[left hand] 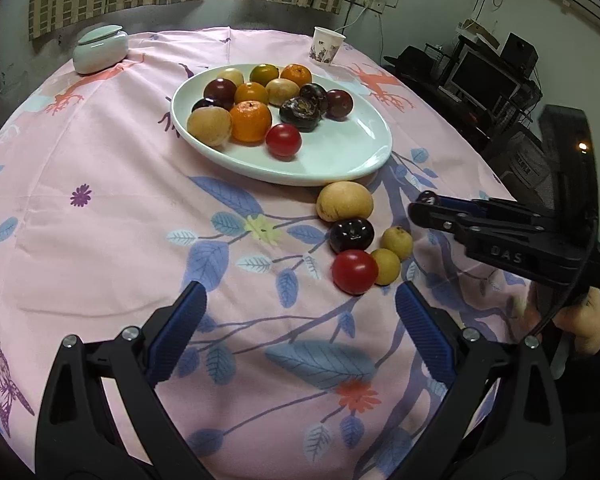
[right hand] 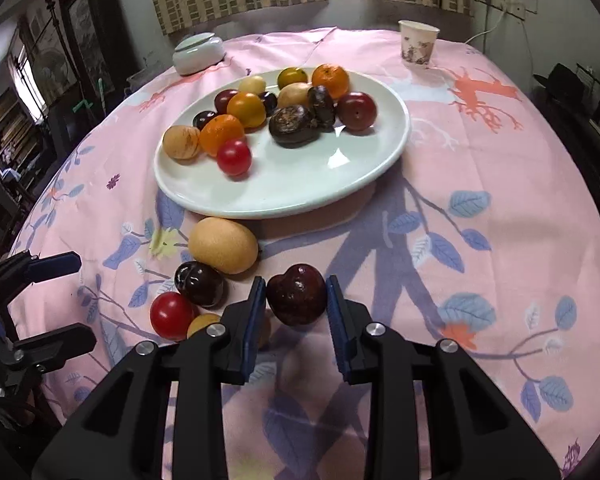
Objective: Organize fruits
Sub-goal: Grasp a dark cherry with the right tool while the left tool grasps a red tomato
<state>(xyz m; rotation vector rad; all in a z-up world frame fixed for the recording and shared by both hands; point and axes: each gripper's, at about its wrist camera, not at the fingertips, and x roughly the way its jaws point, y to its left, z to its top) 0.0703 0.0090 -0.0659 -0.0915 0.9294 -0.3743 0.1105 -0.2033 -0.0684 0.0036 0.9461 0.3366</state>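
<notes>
A white oval plate holds several fruits: oranges, dark plums, tan fruits and a red tomato. Loose on the cloth in front of it lie a tan fruit, a dark plum, a red tomato and two small yellow fruits. My right gripper is shut on a dark red plum, held just above the cloth; it shows in the left wrist view. My left gripper is open and empty, near the loose fruits.
A pink flowered cloth covers the round table. A lidded white jar stands at the far left and a paper cup at the far right. Furniture surrounds the table.
</notes>
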